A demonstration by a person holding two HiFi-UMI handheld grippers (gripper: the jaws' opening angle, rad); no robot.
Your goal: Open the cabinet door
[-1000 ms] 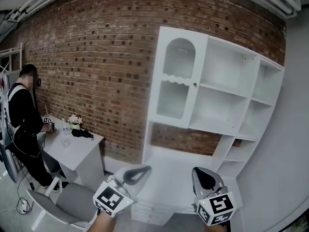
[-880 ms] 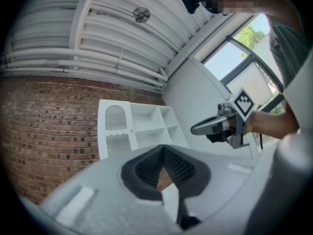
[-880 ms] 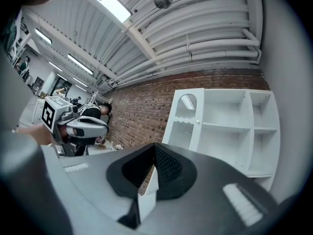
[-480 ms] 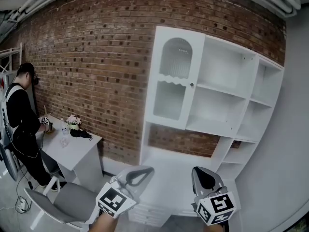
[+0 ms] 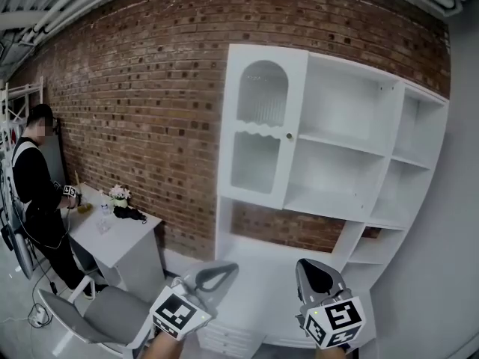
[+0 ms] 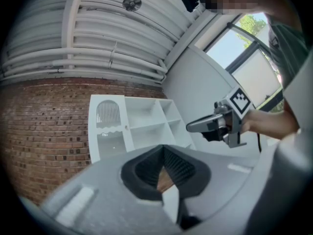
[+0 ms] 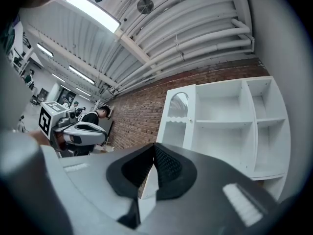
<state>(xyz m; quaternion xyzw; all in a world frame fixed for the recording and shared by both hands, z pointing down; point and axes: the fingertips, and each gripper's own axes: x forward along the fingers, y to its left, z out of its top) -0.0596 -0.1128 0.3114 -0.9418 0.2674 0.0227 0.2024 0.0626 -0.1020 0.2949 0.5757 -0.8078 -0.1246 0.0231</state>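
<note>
Cabinet door sat shut on the left side of the white shelf unit against the brick wall, knob at its right edge. Left gripper and right gripper were both closed on nothing, held low and well apart from the door.

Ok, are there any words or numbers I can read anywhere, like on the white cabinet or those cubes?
There are no readable words or numbers anywhere.
Cube on the left gripper, cube on the right gripper: black-and-white square patterns, not letters.
White cabinet: blank.
Small things on the desk beside the person: too small to read.
</note>
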